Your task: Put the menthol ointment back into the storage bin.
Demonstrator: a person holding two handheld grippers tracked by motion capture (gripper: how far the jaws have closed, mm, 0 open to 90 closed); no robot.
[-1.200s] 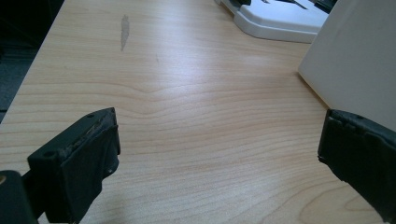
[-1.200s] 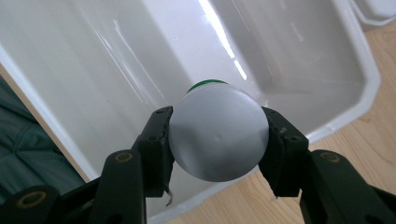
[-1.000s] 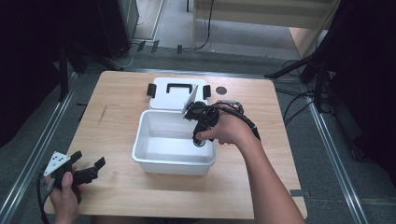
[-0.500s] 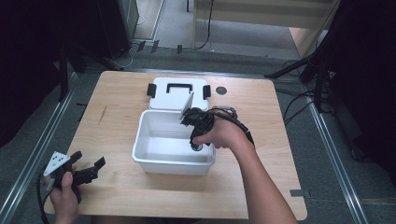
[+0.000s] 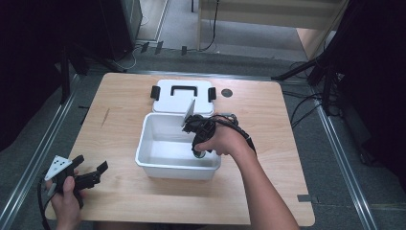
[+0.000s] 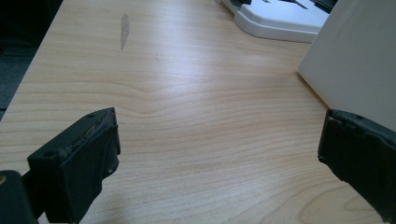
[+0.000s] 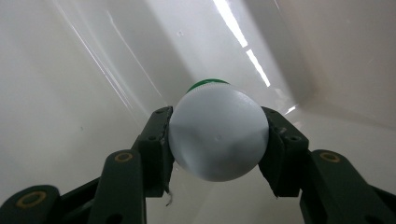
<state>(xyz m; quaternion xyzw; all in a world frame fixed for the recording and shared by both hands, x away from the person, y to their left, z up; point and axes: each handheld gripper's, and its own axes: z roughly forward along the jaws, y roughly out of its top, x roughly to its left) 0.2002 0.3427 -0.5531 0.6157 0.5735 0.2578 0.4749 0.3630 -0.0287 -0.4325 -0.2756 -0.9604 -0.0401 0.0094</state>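
A: What is happening at the lower left of the high view?

B: The left hand (image 5: 64, 199) is holding the left gripper (image 5: 91, 173) just over the counter (image 5: 119, 120), near its lower left corner. In the left gripper view its jaws are standing wide apart with nothing between them, only bare wood grain, and a grey scuff (image 6: 124, 30) is showing at the upper left.

A: And toward the middle?

B: A white bin (image 5: 165, 167) is sitting at the centre of the counter. Its lid (image 5: 182, 96), with a black handle and black clips, is lying flat just above it in the frame, touching or nearly touching the bin's far rim. In the left gripper view the bin's wall (image 6: 359, 60) is filling the upper right, well clear of the jaws, and the lid's corner (image 6: 280, 18) is peeking in at the top.

A: The right side?

B: The right hand (image 5: 225, 141) is reaching down into the bin's right half with the right gripper (image 5: 198, 152). In the right gripper view the gripper (image 7: 217, 140) is clamping a white rounded bottle (image 7: 217, 140) between both jaws, with a green ring at its far end. The bottle is inside the bin; I cannot tell whether it is touching the floor.

A: Anything else?

B: A small dark disc (image 5: 227, 92) is lying right of the lid.
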